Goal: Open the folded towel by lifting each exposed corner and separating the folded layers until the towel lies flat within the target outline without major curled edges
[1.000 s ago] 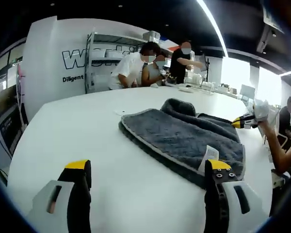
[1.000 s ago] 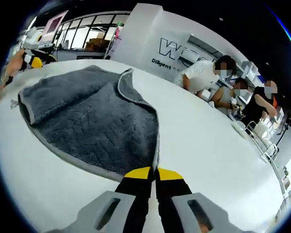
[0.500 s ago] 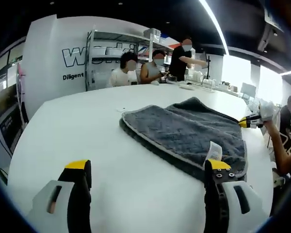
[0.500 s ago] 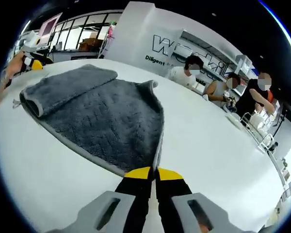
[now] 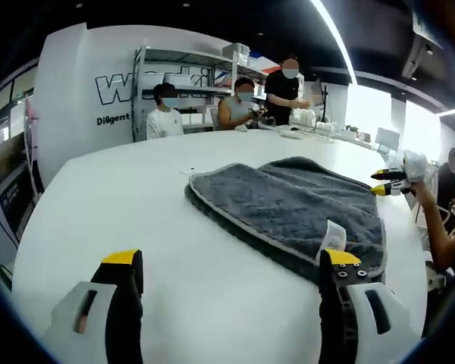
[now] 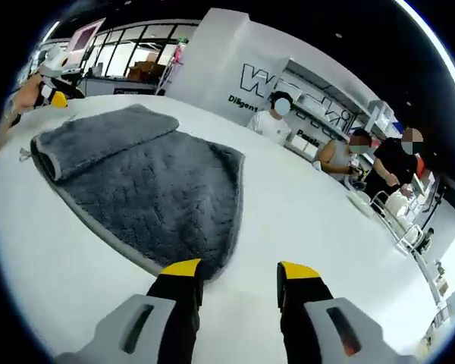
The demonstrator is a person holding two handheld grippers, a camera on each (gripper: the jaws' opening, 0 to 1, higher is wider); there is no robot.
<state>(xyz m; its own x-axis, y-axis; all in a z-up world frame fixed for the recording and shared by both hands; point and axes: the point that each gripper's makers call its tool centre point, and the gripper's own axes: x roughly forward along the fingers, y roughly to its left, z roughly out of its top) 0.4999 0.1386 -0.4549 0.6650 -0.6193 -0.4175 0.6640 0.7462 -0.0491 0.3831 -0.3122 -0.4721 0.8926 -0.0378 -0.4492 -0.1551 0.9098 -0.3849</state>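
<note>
Towel (image 6: 148, 186) lies on the white worktop (image 6: 303, 220), 1 fold remaining at its far left. Right tongs (image 6: 239, 277) have just released its near corner, now wide; left tongs (image 5: 231, 262) wide, empty.

The towel (image 6: 148, 193) lies on the tabletop (image 6: 303, 220), ahead and left of the right claw (image 6: 239, 274), its near edge just beside the left jaw; in the left gripper view the towel (image 5: 288, 208) lies ahead and right of the left claw (image 5: 231, 262); three people (image 5: 239, 102) sit behind.
</note>
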